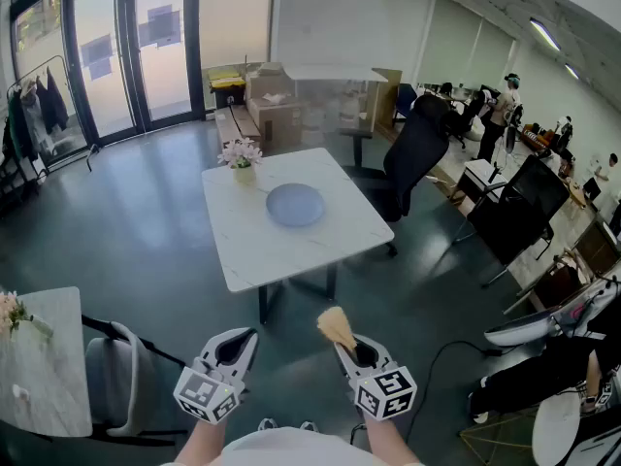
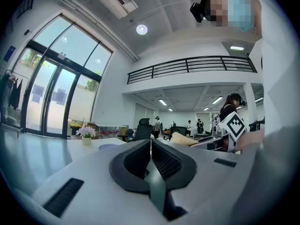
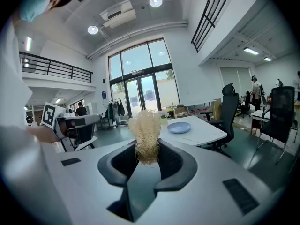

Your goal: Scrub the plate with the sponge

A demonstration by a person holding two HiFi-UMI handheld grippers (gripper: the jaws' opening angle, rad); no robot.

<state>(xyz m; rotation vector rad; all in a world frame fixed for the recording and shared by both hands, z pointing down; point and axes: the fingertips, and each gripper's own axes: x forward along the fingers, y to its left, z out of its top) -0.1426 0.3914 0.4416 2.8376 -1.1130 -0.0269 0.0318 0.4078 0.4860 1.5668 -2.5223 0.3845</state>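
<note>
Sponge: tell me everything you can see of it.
The sponge is a pale tan, fibrous, loofah-like wad. Its lower end is pinched between the shut jaws of the right gripper; the rest sticks out beyond them. It is in the air, well short of the blue plate on the white table.

A white marble-look table (image 1: 287, 252) stands on dark, glossy floor (image 1: 146, 226). A round pale-blue plate (image 1: 295, 205) lies flat near the middle of its top, bare table surface all around it. Beyond the plate and to its left, near the table's far corner, stands a small pot of pale pink flowers (image 1: 241, 160), apart from the plate. Well apart from the plate, at the lower left of the head view, a second white table (image 1: 49, 367) carries another bunch of pale flowers (image 1: 12, 312) at its edge.
</note>
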